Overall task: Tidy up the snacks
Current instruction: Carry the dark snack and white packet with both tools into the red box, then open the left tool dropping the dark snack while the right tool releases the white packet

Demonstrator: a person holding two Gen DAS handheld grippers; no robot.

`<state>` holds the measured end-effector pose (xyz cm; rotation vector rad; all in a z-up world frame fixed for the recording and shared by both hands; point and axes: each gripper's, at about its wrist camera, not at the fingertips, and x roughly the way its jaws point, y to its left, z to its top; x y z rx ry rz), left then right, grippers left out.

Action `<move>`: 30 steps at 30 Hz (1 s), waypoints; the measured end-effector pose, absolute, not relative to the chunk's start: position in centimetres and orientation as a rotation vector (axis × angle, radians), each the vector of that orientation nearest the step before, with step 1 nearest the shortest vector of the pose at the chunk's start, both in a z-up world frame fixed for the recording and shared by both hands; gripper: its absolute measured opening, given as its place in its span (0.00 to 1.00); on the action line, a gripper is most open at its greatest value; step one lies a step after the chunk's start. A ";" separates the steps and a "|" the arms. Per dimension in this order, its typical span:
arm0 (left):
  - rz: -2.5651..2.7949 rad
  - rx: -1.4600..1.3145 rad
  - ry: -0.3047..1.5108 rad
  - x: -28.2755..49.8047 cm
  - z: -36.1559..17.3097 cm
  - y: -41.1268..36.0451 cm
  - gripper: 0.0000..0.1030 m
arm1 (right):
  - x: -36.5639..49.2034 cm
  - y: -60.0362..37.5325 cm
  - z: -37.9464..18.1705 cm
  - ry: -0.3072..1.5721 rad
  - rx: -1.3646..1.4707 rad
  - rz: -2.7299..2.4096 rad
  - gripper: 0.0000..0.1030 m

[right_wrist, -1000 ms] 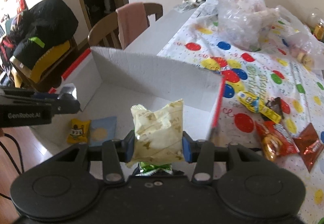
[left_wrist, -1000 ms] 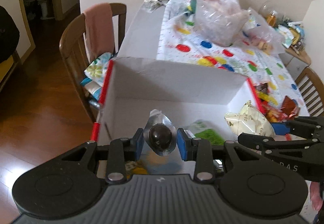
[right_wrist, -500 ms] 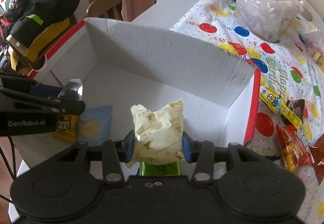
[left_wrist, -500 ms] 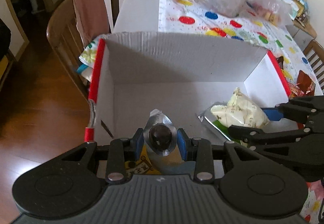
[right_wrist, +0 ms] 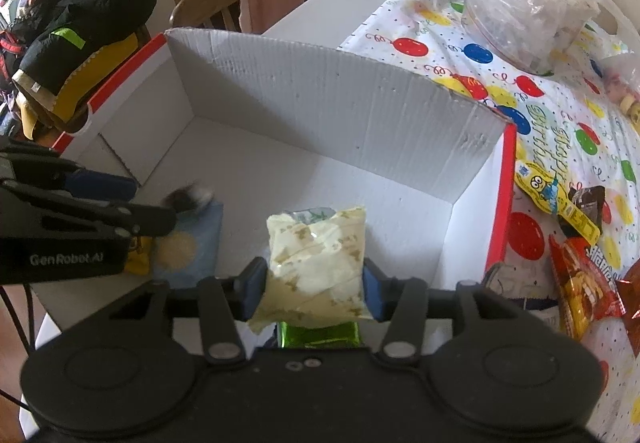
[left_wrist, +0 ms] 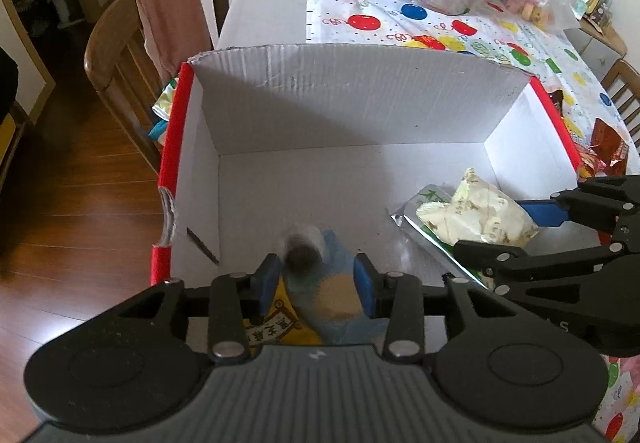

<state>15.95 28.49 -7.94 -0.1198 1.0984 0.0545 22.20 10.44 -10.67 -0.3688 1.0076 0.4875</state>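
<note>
Dining table (right_wrist: 320,15) with a balloon-print cloth (right_wrist: 532,99) fills the upper right of both frames; wooden chair (left_wrist: 120,55) with a pink towel sits upper left, dark wood floor lower left in the left view. White cardboard box (left_wrist: 360,99) with red edges takes the middle. My left gripper (left_wrist: 316,279) shows a clear gap between its blue pads, and the small foil-wrapped chocolate (left_wrist: 302,247) is blurred just ahead of them, looks mid-drop onto the blue packet (left_wrist: 336,303) and yellow packet (left_wrist: 276,327) on the box floor, lower centre. My right gripper (right_wrist: 316,283) is clamped on the cream snack bag (right_wrist: 320,263), held low in the box over a green packet (right_wrist: 316,335), right side of the left view. To do this step well, I'd lower the bag until it's close to the floor, release flat beside the green one, not on the chocolate, and keep both tools apart lifting out. More loose snacks (right_wrist: 576,271) lie on the cloth at right edge, outside the box. Clear plastic bag (right_wrist: 524,3) upper right.
</note>
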 end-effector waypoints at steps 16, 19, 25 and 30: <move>0.071 -0.184 0.949 12.1 -4.8 27.4 0.67 | 18.6 8.1 -6.2 0.904 -0.308 0.539 0.69; 0.065 -0.194 0.908 11.3 -3.7 26.7 0.68 | 17.6 7.3 -4.9 0.869 -0.300 0.550 0.74; 0.050 -0.197 0.828 9.9 -1.6 24.7 0.75 | 16.2 5.3 -2.7 0.820 -0.263 0.555 0.79; 0.032 -0.186 0.787 9.3 -0.6 22.6 0.75 | 15.3 3.0 -1.4 0.788 -0.231 0.547 0.81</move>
